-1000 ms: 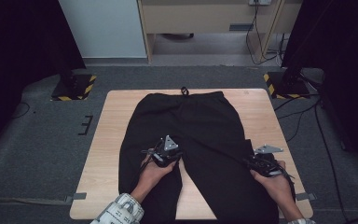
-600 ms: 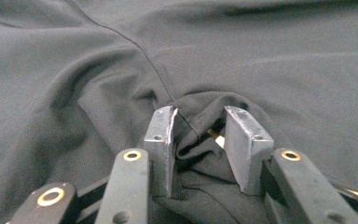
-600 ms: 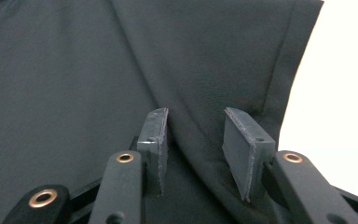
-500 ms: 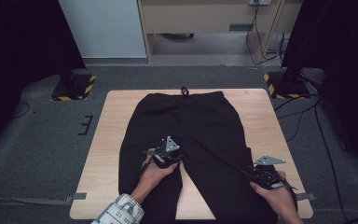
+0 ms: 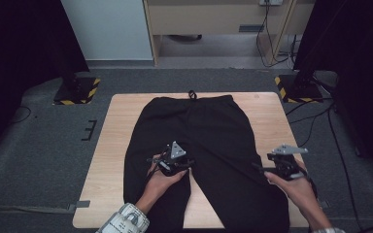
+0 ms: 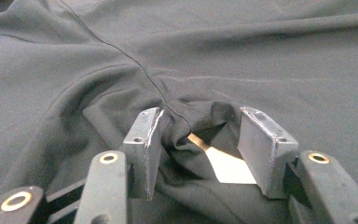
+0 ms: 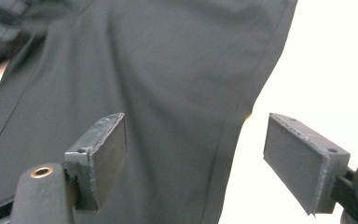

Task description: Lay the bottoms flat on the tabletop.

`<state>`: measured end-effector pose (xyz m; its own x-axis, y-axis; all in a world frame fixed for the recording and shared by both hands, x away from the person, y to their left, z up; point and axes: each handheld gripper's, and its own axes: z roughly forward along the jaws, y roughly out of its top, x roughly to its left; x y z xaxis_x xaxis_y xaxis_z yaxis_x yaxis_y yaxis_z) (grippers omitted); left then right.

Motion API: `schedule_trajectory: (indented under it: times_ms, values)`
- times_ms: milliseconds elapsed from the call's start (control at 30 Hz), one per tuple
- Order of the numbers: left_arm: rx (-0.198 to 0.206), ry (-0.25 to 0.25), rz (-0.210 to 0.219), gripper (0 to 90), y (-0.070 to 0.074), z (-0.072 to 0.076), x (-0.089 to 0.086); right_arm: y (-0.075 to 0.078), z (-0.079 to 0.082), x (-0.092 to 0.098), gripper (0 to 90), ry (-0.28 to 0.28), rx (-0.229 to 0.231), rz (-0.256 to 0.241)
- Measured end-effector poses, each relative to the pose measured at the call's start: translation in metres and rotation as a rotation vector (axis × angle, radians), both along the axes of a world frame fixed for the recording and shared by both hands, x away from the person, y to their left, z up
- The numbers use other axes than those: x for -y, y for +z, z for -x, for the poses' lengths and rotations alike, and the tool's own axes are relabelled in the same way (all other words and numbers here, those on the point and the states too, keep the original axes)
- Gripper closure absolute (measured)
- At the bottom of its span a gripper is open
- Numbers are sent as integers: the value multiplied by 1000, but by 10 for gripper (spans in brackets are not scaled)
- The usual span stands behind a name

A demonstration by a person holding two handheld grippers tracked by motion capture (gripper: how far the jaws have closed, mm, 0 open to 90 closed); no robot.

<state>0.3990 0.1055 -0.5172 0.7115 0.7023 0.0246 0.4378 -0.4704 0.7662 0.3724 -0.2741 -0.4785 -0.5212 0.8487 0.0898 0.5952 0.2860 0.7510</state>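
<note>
The trousers (image 5: 209,145) are laid flat on the table (image 5: 111,145), waistband at the far edge. The left gripper (image 5: 175,162) is set at the crotch; the right gripper (image 5: 267,167) is placed seemingly above the right leg's outer edge.

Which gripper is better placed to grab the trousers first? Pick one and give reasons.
Left. The left gripper already has its open jaws either side of bunched cloth at the crotch of the black trousers. The right gripper is open at the outer leg edge, with flat cloth beneath.
</note>
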Motion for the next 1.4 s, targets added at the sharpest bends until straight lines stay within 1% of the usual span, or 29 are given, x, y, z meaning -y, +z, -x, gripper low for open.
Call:
schedule_trajectory:
  times_ms: [33,67,100,200,267,300,333,367,433,500,533,567,600,633,700,733,767,867,933,967,1000,1033,1067,1100,1200,1233,1300,1367,1400]
  values:
    - [-3,-2,-4,481,-1,1,0,0,-11,0,240,-13,-7,-12]
    - [-11,-8,-15,484,-3,2,1,-3,-23,-2,303,-22,-10,-13]
    - [-14,-8,-17,484,-4,3,2,-8,-41,-5,350,-27,-24,-5]
    - [-19,-9,-10,487,-5,6,2,-19,-67,-12,431,-75,-48,-22]
    - [-19,-10,-1,484,-5,8,3,-26,-84,-17,438,-109,-51,-29]
    - [-15,-10,5,485,-4,8,3,-30,-92,-20,436,-116,-59,-23]
    - [-14,-8,10,484,-4,9,3,-33,-96,-21,427,-120,-69,-11]
    - [-14,-8,12,482,-4,10,3,-37,-102,-23,423,-132,-81,16]
    - [-15,-12,7,481,-4,11,4,-42,-108,-25,418,-144,-97,36]
    - [-17,-10,6,478,-4,11,4,-45,-113,-26,452,-152,-103,48]
    - [-16,-10,6,479,-4,11,4,-46,-113,-27,505,-152,-95,59]
    - [-15,-9,9,479,-4,11,4,-46,-113,-29,588,-152,-82,77]
    - [-15,-9,10,479,-3,11,4,-46,-113,-30,648,-143,-76,81]
    - [-16,-7,9,479,-3,11,3,-46,-113,-31,739,-134,-79,86]
    - [-15,-3,14,482,-2,12,3,-44,-116,-33,858,-113,-97,88]
    - [-14,-3,15,484,-2,12,3,-44,-118,-33,890,-105,-103,88]
    - [-9,-3,16,485,-1,12,3,-44,-120,-34,893,-103,-103,91]
    - [-5,-1,24,490,2,12,2,-41,-131,-33,897,-116,-107,99]
    - [-2,7,37,493,3,12,0,-38,-139,-29,893,-159,-95,77]
    - [-2,7,40,494,3,12,0,-36,-143,-26,859,-196,-79,54]
    - [-3,3,38,495,3,11,0,-36,-144,-24,783,-210,-69,39]
    - [-3,-4,27,494,3,11,0,-37,-145,-23,675,-217,-77,21]
    - [-3,-5,24,494,2,10,0,-38,-143,-23,632,-209,-94,27]
    - [-4,-3,25,493,2,10,0,-39,-138,-22,590,-201,-77,33]
    - [-4,-3,22,488,2,9,2,-39,-123,-19,448,-182,-77,5]
    - [-4,-6,20,485,2,10,3,-38,-115,-18,393,-169,-68,3]
    - [0,-14,6,483,1,10,5,-36,-99,-16,357,-149,-61,-12]
    - [4,-20,-2,482,1,11,8,-33,-82,-15,340,-128,-23,19]
    - [4,-24,-1,482,2,10,10,-31,-77,-15,356,-118,-22,10]
